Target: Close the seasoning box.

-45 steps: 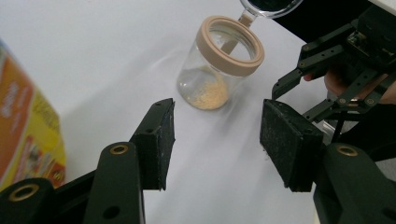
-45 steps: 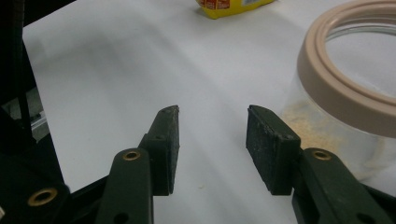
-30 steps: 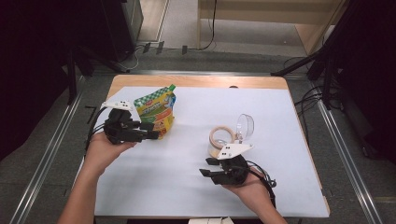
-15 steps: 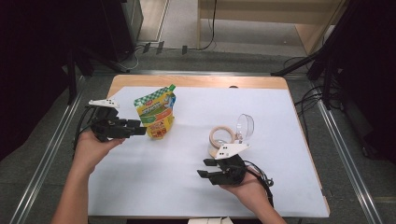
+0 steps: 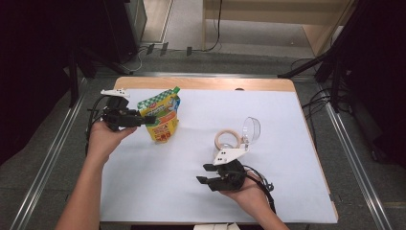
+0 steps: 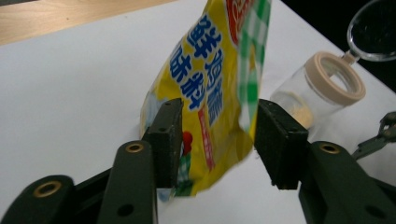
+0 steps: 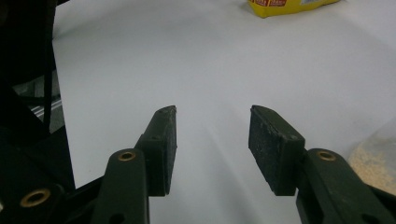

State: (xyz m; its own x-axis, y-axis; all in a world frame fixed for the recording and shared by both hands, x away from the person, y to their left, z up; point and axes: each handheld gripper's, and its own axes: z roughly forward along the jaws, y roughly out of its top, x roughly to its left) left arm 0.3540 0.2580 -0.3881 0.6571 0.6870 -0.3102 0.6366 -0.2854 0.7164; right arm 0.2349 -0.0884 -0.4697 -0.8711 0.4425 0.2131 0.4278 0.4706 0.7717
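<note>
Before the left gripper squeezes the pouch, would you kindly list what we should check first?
1. The yellow and green foil pouch sits between the left gripper jaws: ok.
2. Pads pressing the pouch: not ok; the jaws have just been closing, with a gap on one side.
3. Pouch standing upright on the white table cover: ok.
4. The clear glass jar with a beige rim stands apart from the pouch: ok.
5. The right gripper has open jaws with nothing between them: ok.
6. Pouch spout sealed: cannot tell.
</note>
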